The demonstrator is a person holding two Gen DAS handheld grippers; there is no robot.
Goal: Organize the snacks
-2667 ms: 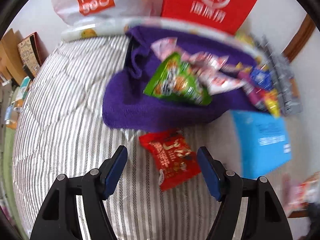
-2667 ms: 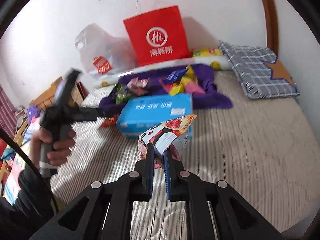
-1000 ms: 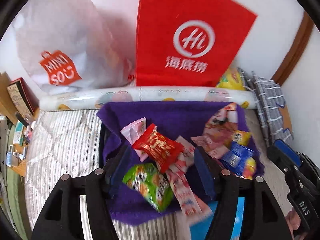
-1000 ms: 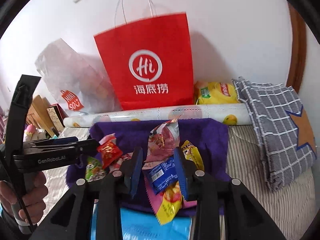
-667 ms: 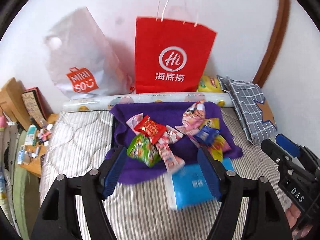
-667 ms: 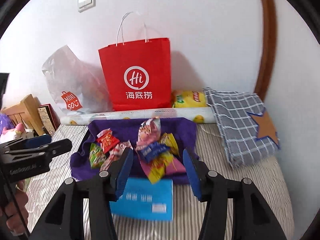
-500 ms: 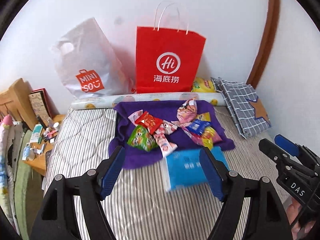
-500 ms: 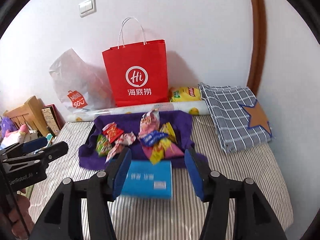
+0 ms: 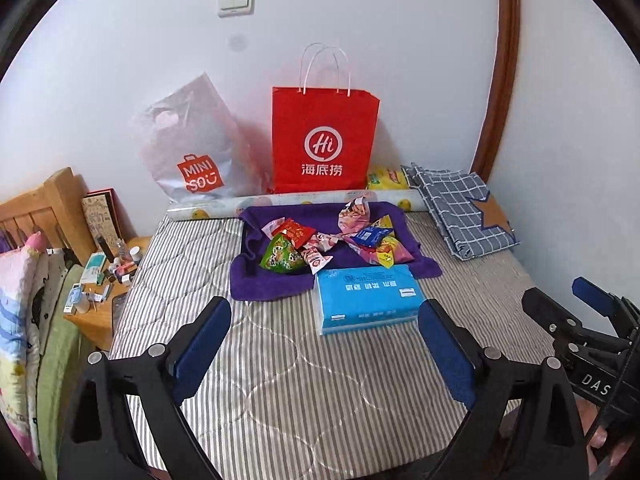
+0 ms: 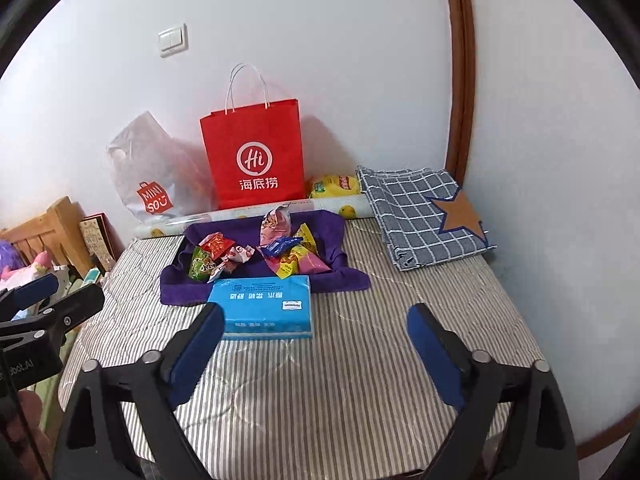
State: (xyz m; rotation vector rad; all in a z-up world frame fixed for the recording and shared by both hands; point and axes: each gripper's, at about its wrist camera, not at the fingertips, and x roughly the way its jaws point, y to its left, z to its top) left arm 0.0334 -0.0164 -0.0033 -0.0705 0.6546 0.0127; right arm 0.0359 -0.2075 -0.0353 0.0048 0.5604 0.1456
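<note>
On the striped bed, both grippers have drawn back since half a second ago. The left gripper and right gripper stand wide open, fingers empty. The snacks lie heaped on the purple cloth, touching the blue tissue pack. Packet labels are unreadable.

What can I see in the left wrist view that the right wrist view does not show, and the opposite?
Only the left wrist view shows the wooden bedside table crowded with small bottles. Only the right wrist view shows a purple plush item at the far left edge. Both show the snack packets piled on the purple towel, the blue tissue pack, the red paper bag, and both grippers open and empty.
</note>
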